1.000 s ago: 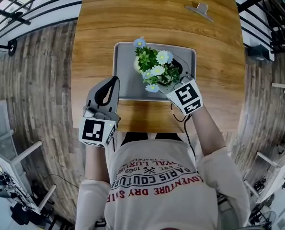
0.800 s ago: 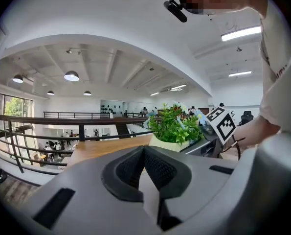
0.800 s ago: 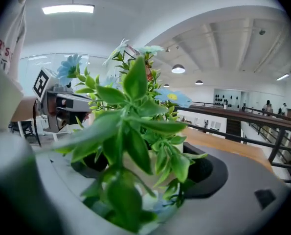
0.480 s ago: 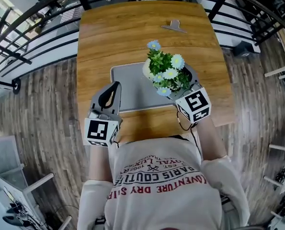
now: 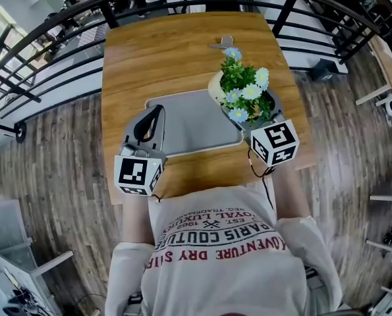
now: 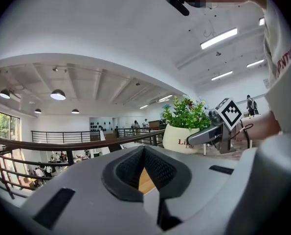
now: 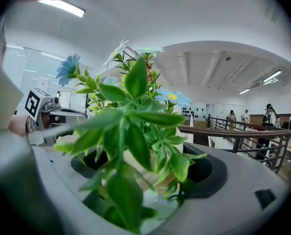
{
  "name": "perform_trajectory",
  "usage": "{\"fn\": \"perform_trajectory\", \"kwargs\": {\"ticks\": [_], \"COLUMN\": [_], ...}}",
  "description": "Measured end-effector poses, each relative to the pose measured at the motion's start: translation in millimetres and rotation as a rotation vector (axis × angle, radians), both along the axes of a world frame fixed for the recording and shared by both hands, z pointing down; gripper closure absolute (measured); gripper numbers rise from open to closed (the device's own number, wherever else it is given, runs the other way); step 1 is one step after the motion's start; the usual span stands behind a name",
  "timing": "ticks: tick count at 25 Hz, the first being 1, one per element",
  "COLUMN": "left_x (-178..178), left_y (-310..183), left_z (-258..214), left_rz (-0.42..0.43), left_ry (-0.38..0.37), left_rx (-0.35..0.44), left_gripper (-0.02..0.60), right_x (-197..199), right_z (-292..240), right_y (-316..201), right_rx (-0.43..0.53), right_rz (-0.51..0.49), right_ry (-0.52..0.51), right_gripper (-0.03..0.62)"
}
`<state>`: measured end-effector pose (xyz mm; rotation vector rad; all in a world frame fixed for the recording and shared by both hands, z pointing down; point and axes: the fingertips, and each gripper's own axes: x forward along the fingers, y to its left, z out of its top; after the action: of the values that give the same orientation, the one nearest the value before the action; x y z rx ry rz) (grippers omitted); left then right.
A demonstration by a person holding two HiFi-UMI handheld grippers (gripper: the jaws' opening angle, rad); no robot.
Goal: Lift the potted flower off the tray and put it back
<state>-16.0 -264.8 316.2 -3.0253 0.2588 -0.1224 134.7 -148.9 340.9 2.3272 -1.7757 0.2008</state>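
The potted flower [image 5: 245, 87], a white pot with green leaves and pale blue and white blooms, hangs in the air past the right edge of the grey tray [image 5: 189, 124]. My right gripper [image 5: 247, 110] is shut on the pot, and leaves fill the right gripper view [image 7: 135, 121]. The tray lies bare on the wooden table [image 5: 169, 51]. My left gripper [image 5: 159, 109] is shut on nothing at the tray's left edge. The left gripper view shows the pot [image 6: 180, 137] off to the right with the right gripper on it.
A metal clip [image 5: 223, 43] lies on the table's far side, just beyond the flower. Black railings [image 5: 64, 18] run behind and beside the table. Wood-plank floor [image 5: 57, 150] surrounds it. The table's near edge is close to the person's body.
The right gripper has carried the potted flower up and to the right, from over the tray to beyond its right edge. The left gripper has stayed by the tray's left edge.
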Motion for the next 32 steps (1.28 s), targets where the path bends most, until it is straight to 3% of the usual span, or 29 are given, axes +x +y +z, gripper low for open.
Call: {"fn": "perform_trajectory", "kwargs": {"ticks": [6, 11, 25, 32], "left_x": [21.4, 17.8, 29.2, 20.9], "left_y": [16.3, 13.1, 13.5, 9.1], "left_z": [-0.6, 1.4, 44.6, 85.6], "left_rz": [-0.002, 0.013, -0.055, -0.141], "left_ry": [0.001, -0.006, -0.048, -0.089], "left_rx": [-0.002, 0.001, -0.088, -0.176], "left_gripper": [0.569, 0.569, 0.569, 0.569], "right_x": [17.2, 8.4, 10.9, -19.9], "right_z": [-0.7, 6.7, 98.9, 148.5], "right_y": [16.1, 4.9, -31.3, -48.5], "right_rx": [-0.002, -0.013, -0.136, -0.209], "right_rz": [0.003, -0.025, -0.244, -0.452], "right_ry": [0.014, -0.002, -0.088, -0.075], "right_gripper": [0.128, 0.128, 0.128, 0.128]}}
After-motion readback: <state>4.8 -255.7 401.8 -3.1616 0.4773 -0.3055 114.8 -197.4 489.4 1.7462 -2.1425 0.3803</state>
